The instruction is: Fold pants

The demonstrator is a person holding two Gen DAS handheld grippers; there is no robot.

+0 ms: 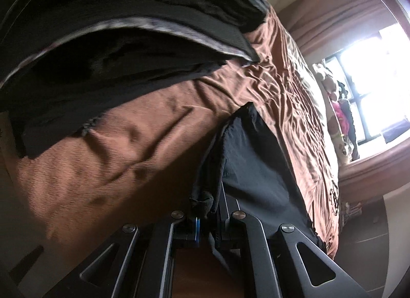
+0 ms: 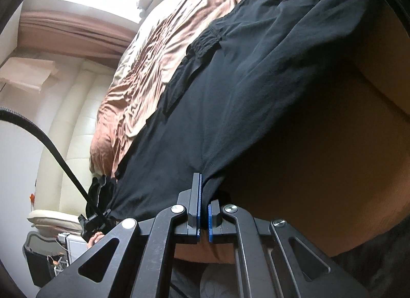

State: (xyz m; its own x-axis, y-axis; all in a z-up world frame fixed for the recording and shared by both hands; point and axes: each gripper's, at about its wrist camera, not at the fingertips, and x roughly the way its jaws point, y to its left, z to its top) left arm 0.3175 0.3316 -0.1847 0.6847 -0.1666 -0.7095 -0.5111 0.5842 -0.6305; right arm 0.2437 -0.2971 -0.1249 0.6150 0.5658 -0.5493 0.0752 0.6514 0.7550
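Nearest each lens, the black cotton pants [image 2: 256, 72] are pinched at an edge: the right hand-held gripper [image 2: 203, 210] is clamped on a gathered fold of the fabric, and the left hand-held gripper [image 1: 205, 218] is likewise closed on a bunched corner of it. The cloth is stretched between the two grips and draped over the brown crumpled bedspread [image 1: 115, 159] of the bed, with the elastic waistband [image 2: 205, 41] lying further up. For a clean fold, both edges are best kept taut and level, carried over together and laid down so that the seams are matched. Beyond, a bright window [image 1: 371, 80] is seen.
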